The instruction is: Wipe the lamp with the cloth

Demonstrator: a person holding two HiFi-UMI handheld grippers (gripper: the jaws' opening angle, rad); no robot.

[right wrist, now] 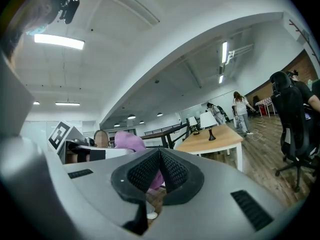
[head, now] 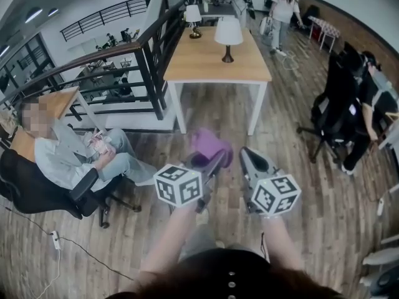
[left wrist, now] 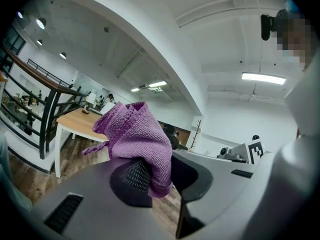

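Left gripper [left wrist: 152,174] fingers are pinching the soft, limp cloth [left wrist: 135,136] by a fold; right gripper [right wrist: 160,171] fingers are sitting pressed together, empty

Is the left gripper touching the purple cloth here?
Touching. The left gripper view shows the cloth clamped between the left gripper's fingers.

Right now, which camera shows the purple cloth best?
The left gripper view: the purple cloth fills its middle, pinched in the left gripper. The head view shows it small, ahead of that gripper; the right gripper view catches only a bit beyond its own shut jaws.
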